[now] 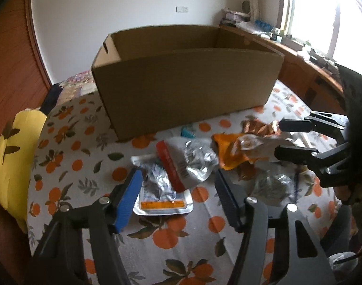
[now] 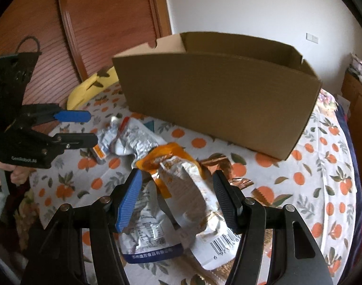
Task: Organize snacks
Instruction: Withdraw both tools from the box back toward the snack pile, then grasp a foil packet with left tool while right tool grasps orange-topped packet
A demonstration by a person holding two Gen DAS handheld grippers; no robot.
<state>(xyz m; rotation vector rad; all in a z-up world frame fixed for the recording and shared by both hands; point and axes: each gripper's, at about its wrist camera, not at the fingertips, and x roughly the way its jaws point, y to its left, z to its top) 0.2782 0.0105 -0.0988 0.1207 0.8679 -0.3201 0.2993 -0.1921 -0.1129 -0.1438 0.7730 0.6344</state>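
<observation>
An open brown cardboard box [image 1: 185,80] stands on the orange-print tablecloth [image 1: 86,173]; it also shows in the right wrist view [image 2: 218,95]. Several snack packets lie in front of it. My left gripper [image 1: 178,178] is open above a silver packet with a red strip [image 1: 178,166] and a silver tray packet [image 1: 162,206]. My right gripper [image 2: 177,180] is open over an orange-and-white packet [image 2: 185,178] and a blue-edged silver packet [image 2: 150,237]. The right gripper also appears in the left wrist view [image 1: 279,139], the left one in the right wrist view [image 2: 91,128].
A yellow plush cushion [image 1: 12,163] sits at the table's left edge. A copper foil wrapper [image 2: 226,168] lies near the box. A wooden door [image 2: 105,23] and a cluttered wooden sideboard [image 1: 299,54] stand behind the table.
</observation>
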